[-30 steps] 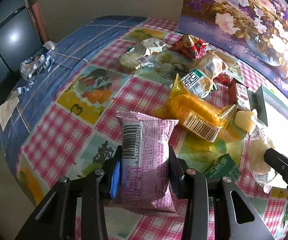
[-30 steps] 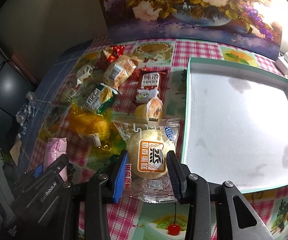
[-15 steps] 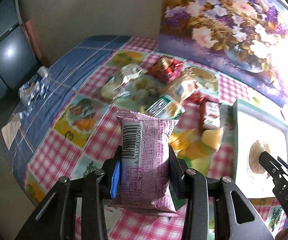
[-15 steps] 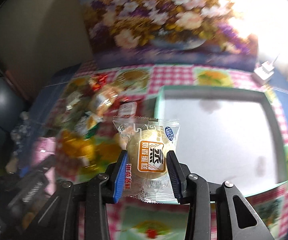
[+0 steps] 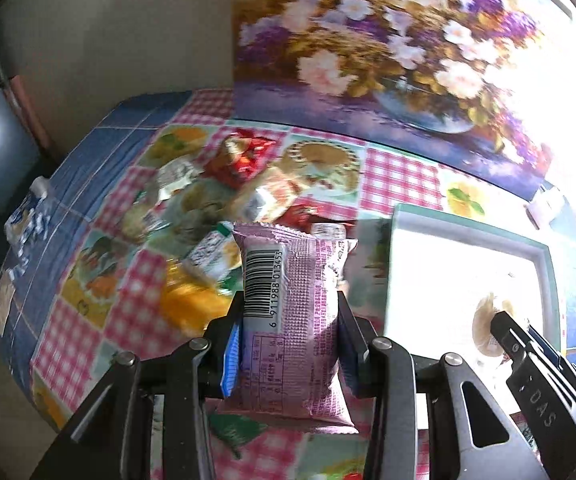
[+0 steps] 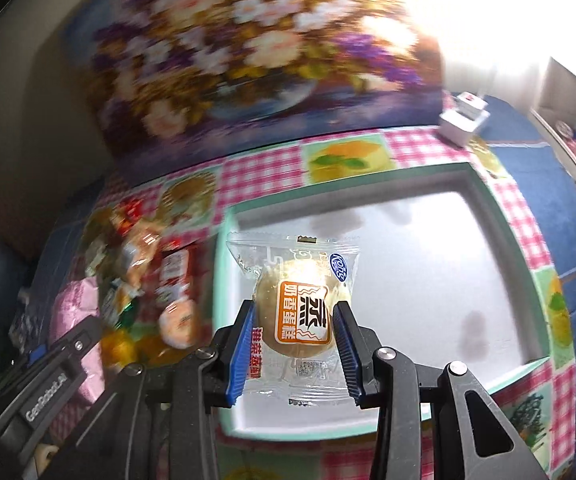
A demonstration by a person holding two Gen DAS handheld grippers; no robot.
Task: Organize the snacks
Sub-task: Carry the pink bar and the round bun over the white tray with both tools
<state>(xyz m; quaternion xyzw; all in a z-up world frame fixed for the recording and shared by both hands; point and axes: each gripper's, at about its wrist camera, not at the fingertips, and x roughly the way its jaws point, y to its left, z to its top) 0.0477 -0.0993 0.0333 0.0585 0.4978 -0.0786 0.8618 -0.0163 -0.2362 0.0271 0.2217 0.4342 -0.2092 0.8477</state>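
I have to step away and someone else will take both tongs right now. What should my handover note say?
Left tongs: shut on a pink snack pack, held up over the table, not yet over the tray.
Right tongs: shut on a clear-wrapped cake, above the near left part of the tray.
Tray: green rim, white floor, nothing in it yet.
Rest of the snacks: a loose pile on the checked cloth left of the tray.
Left to do: set both packs in the tray, then fetch the pile.

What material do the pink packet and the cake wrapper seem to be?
Pink packet: probably matte plastic film; opaque, crimped serrated top edge, printed barcode. Cake wrapper: clear glossy plastic film; the round cake shows through it.
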